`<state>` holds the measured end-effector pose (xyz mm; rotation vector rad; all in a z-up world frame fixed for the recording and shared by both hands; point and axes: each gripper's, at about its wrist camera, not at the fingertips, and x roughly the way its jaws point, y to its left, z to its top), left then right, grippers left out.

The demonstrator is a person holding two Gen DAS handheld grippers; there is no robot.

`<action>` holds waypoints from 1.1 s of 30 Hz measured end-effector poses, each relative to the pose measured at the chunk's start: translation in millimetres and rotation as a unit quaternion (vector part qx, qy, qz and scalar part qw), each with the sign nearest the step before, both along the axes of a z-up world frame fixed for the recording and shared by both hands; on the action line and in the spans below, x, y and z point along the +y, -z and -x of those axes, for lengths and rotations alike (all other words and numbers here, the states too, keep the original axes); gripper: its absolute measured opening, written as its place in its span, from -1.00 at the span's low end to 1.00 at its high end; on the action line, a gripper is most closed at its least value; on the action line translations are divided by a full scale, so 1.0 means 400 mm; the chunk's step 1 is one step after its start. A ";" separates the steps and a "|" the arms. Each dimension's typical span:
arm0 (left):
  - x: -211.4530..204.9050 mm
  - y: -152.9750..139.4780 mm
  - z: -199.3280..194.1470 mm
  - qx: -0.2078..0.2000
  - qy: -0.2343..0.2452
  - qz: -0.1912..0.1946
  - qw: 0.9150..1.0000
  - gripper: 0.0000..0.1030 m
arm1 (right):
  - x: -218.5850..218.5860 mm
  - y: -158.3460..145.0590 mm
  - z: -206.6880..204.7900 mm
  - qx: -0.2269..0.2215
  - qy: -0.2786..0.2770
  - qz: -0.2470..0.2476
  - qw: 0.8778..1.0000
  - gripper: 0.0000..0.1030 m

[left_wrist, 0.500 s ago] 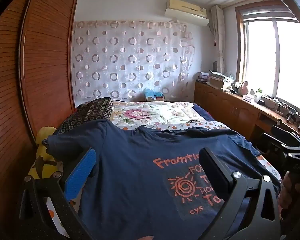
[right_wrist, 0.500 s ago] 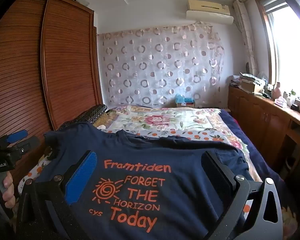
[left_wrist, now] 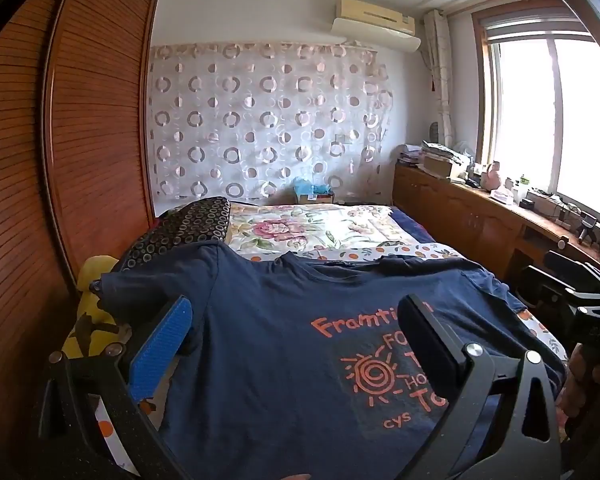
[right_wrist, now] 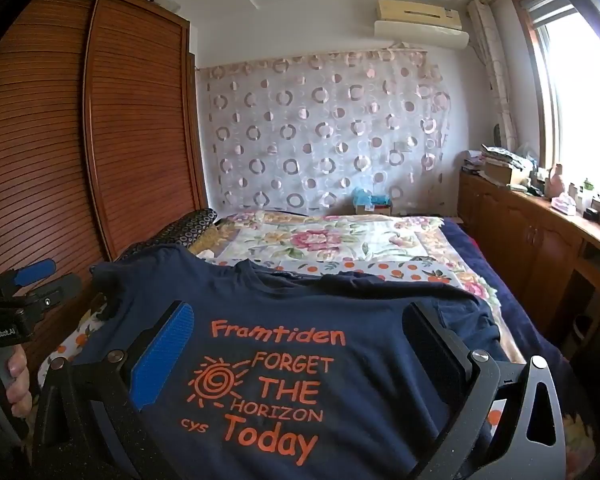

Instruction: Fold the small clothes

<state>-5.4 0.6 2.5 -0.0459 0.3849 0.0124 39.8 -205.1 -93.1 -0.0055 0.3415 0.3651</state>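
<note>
T-shirt (right_wrist: 300, 320), navy with orange print, lay spread front-up on the bed (right_wrist: 340, 240), filling the lower half of both views. Left gripper (left_wrist: 296, 328) hung above its left side, jaws spread wide, holding nothing. Right gripper (right_wrist: 300, 332) hung over the print, equally wide apart and empty.

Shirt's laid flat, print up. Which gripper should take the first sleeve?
Probably left. The left gripper hangs open beside the navy cotton T-shirt's spread-out sleeve. The right gripper sits over the orange print, and its nearby sleeve looks bunched.
</note>
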 end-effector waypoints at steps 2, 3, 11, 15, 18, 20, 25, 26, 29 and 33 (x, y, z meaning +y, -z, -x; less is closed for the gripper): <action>-0.001 -0.001 0.004 0.000 0.000 -0.001 1.000 1.00 | -0.008 -0.003 0.005 0.000 0.000 -0.001 1.000 1.00; 0.008 0.008 -0.005 0.000 -0.004 0.002 1.000 1.00 | -0.008 -0.003 0.002 0.000 0.001 -0.001 1.000 1.00; 0.008 0.007 -0.008 0.001 -0.006 0.001 1.000 1.00 | -0.009 -0.002 0.002 0.000 0.000 -0.001 1.000 1.00; 0.008 0.005 -0.009 0.001 -0.006 0.001 1.000 1.00 | -0.006 -0.001 0.003 0.001 0.001 -0.001 1.000 1.00; 0.007 0.004 -0.009 0.002 -0.006 0.000 1.000 1.00 | -0.008 -0.001 0.003 0.001 0.001 -0.001 1.000 1.00; 0.007 0.005 -0.008 0.001 -0.005 0.000 1.000 1.00 | -0.006 -0.001 0.002 0.001 0.000 -0.001 1.000 1.00; 0.007 0.004 -0.008 0.001 -0.006 -0.001 1.000 1.00 | -0.007 -0.001 0.003 0.001 0.000 -0.001 1.000 1.00; 0.007 0.004 -0.007 0.000 -0.006 -0.001 1.000 1.00 | -0.007 -0.001 0.003 0.001 0.000 -0.001 1.000 1.00; 0.006 0.004 -0.008 0.000 -0.006 -0.002 1.000 1.00 | -0.007 -0.001 0.003 0.001 0.000 -0.001 1.000 1.00; 0.006 0.003 -0.008 0.000 -0.006 -0.002 1.000 1.00 | -0.007 -0.001 0.003 0.001 0.000 -0.001 1.000 1.00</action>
